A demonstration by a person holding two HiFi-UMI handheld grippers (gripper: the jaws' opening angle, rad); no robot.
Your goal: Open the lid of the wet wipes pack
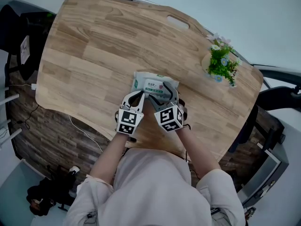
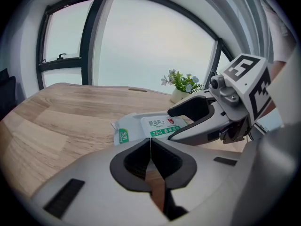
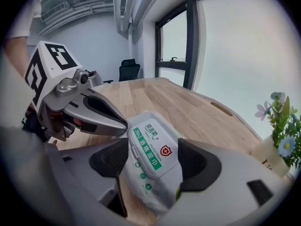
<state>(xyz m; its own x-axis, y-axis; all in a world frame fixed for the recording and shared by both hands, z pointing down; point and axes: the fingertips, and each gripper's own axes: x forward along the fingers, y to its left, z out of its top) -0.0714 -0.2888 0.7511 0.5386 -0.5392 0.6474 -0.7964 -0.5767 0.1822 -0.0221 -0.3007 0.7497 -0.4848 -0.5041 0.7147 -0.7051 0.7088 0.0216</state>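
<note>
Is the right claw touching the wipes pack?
Touching. The right gripper view shows the right claw closed on the wipes pack, both pads pressed against its sides.

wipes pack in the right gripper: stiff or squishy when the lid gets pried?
Probably squishy: the wet wipes pack has wrinkled film where the right gripper clamps it. The lid looks like rigid plastic, so the body may flex under it. Flat-sided, it is unlikely to roll.
</note>
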